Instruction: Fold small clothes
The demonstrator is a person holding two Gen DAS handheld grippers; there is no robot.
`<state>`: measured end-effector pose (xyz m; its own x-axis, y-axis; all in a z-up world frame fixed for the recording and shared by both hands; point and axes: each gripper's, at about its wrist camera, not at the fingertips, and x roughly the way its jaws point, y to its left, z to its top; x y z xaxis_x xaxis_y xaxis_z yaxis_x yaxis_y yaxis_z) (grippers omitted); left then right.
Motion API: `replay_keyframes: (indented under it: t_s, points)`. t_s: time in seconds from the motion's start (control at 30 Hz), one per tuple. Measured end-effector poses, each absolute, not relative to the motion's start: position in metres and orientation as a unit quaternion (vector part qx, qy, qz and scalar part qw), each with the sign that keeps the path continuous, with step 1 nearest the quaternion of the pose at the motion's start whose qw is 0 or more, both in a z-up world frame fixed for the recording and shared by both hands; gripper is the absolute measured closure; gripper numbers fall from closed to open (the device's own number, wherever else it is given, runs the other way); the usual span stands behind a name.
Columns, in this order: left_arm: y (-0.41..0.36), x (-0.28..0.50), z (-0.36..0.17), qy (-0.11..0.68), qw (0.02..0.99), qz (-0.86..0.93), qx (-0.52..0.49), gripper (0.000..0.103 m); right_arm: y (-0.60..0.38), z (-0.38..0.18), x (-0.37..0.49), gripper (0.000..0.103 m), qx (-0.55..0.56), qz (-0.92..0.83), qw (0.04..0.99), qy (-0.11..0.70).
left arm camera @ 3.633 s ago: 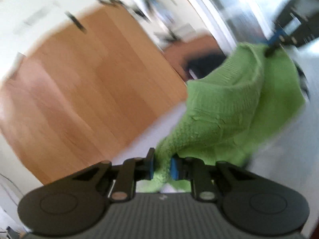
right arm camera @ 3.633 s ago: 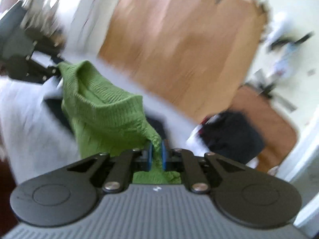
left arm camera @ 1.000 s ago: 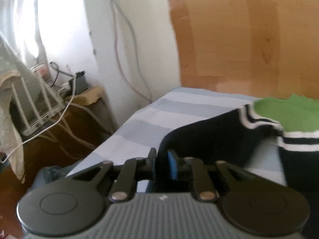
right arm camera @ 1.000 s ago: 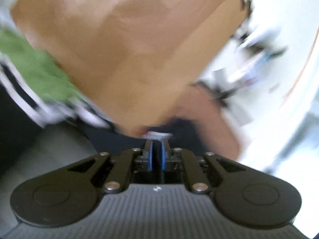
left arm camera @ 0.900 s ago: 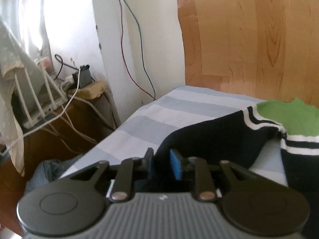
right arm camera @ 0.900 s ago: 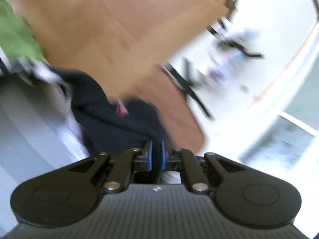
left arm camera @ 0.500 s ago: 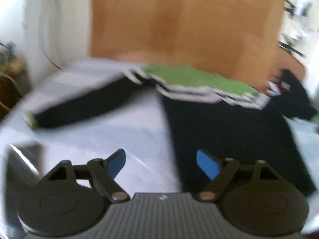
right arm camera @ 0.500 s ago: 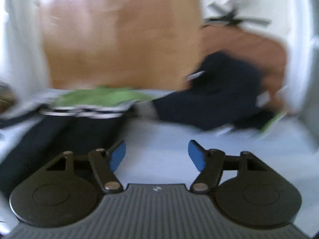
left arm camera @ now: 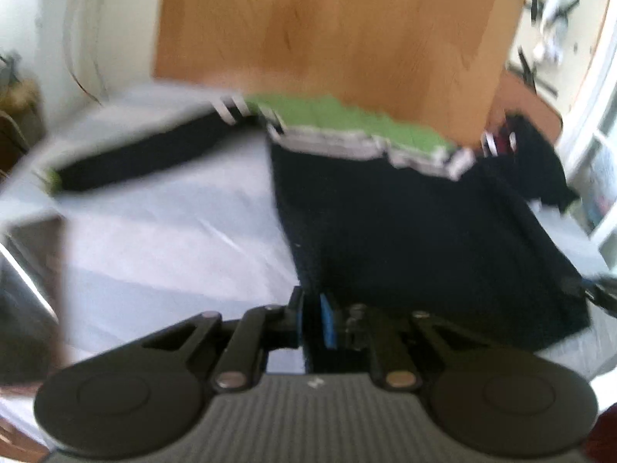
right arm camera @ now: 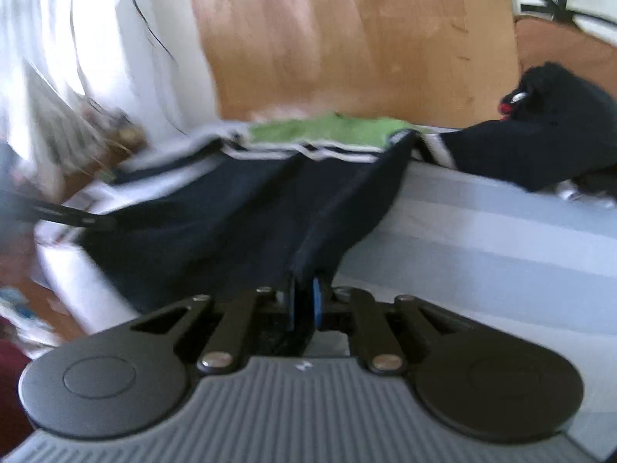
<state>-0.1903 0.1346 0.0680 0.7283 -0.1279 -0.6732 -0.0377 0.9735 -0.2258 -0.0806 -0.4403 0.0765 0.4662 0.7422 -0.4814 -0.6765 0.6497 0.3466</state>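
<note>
A navy sweater with white stripes and a green top part lies on the striped bed sheet, one sleeve stretched left. My left gripper is shut on its near hem at the left corner. In the right wrist view my right gripper is shut on the sweater at the hem's right corner, the cloth pulled taut and lifted. The left gripper shows at the left there, blurred.
A dark heap of clothes lies at the bed's far right; it also shows in the left wrist view. A wooden headboard stands behind. Cables and a radiator are at the left by the wall.
Half a second ago both grippers were open above the bed. Now both have come down and shut on the sweater's near hem, and the right one lifts it.
</note>
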Motion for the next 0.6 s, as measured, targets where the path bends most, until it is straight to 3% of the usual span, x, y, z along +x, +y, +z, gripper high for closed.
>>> replay_keyframes:
  t_s: [0.13, 0.17, 0.23, 0.27, 0.3, 0.43, 0.5, 0.6]
  points:
    - [0.156, -0.218, 0.088, 0.358, 0.928, -0.009, -0.106, 0.094, -0.451, 0.07, -0.095, 0.091, 0.039, 0.473, 0.811, 0.341]
    - [0.154, -0.22, 0.084, 0.367, 0.925, -0.009, -0.094, 0.088, -0.451, 0.066, -0.093, 0.088, 0.022, 0.465, 0.813, 0.35]
    - [0.148, -0.221, 0.075, 0.384, 0.922, 0.011, -0.054, 0.067, -0.456, 0.059, -0.086, 0.085, 0.009, 0.419, 0.833, 0.36]
    - [0.146, -0.219, 0.073, 0.383, 0.923, 0.03, -0.04, 0.046, -0.463, 0.058, -0.078, 0.079, 0.019, 0.398, 0.843, 0.361]
    - [0.146, -0.218, 0.074, 0.375, 0.925, 0.048, -0.031, 0.041, -0.471, 0.06, -0.069, 0.075, 0.038, 0.378, 0.854, 0.357]
    - [0.151, -0.206, 0.091, 0.331, 0.94, 0.041, -0.069, 0.039, -0.506, 0.071, -0.035, 0.057, 0.119, 0.28, 0.898, 0.317]
    - [0.145, -0.196, 0.095, 0.312, 0.946, 0.027, -0.084, 0.031, -0.525, 0.073, -0.019, 0.053, 0.159, 0.219, 0.914, 0.302]
    - [0.124, -0.175, 0.091, 0.297, 0.95, -0.015, -0.097, 0.029, -0.564, 0.07, 0.014, 0.046, 0.281, 0.134, 0.905, 0.291]
